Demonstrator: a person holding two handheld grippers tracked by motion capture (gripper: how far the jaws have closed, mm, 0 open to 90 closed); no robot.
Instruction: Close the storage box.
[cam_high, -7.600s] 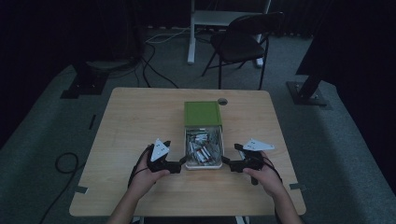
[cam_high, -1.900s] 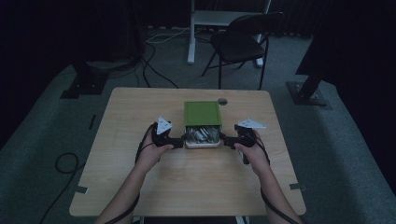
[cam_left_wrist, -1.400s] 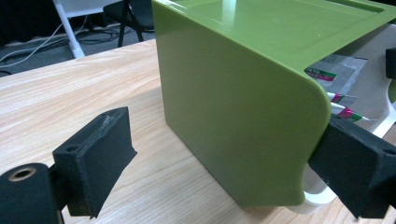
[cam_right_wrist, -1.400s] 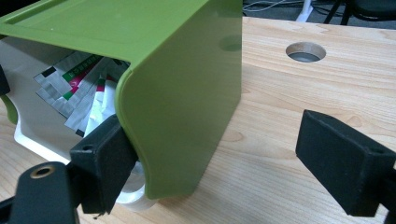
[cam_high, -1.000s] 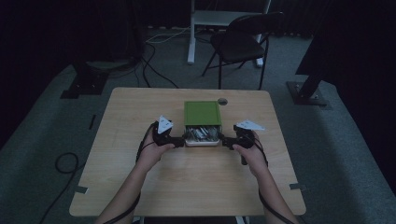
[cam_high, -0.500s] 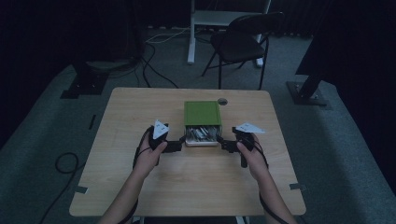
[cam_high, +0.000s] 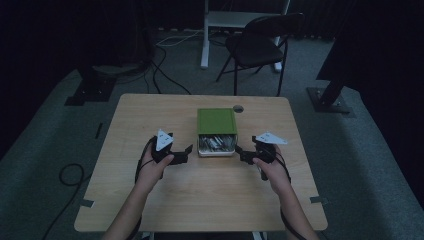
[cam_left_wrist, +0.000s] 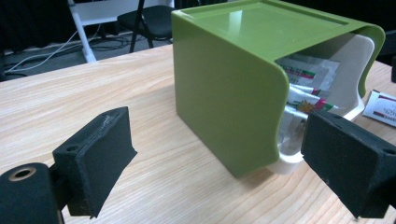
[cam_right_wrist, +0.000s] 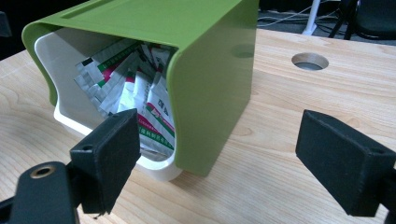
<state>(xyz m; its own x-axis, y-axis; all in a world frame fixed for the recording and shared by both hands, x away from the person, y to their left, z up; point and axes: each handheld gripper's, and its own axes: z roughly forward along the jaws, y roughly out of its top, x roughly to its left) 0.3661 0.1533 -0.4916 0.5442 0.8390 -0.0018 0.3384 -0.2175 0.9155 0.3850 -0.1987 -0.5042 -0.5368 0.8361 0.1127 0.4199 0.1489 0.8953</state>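
A green box (cam_high: 216, 121) stands at the table's middle, and its white drawer (cam_high: 216, 149) sticks out a little toward me with several foil packets (cam_high: 216, 142) inside. My left gripper (cam_high: 188, 149) is open just left of the drawer, not touching it. On the drawer's right, my right gripper (cam_high: 239, 151) is open too. In the left gripper view the green cover (cam_left_wrist: 224, 84) and the drawer (cam_left_wrist: 348, 88) lie beyond the wide-apart pads (cam_left_wrist: 100, 158) of the left gripper (cam_left_wrist: 224, 163). In the right gripper view the packets (cam_right_wrist: 135, 88) show in the drawer's mouth beyond the right gripper (cam_right_wrist: 226, 158).
The wooden table (cam_high: 210, 200) has a round cable hole (cam_high: 238, 108) behind the box on the right. One loose packet (cam_left_wrist: 380, 105) lies on the table past the drawer. A chair (cam_high: 260, 47) and cables stand on the floor beyond the table.
My left hand has drawn back from the drawer, a little left and toward me. The right hand has hardly moved. The drawer stays where it was.
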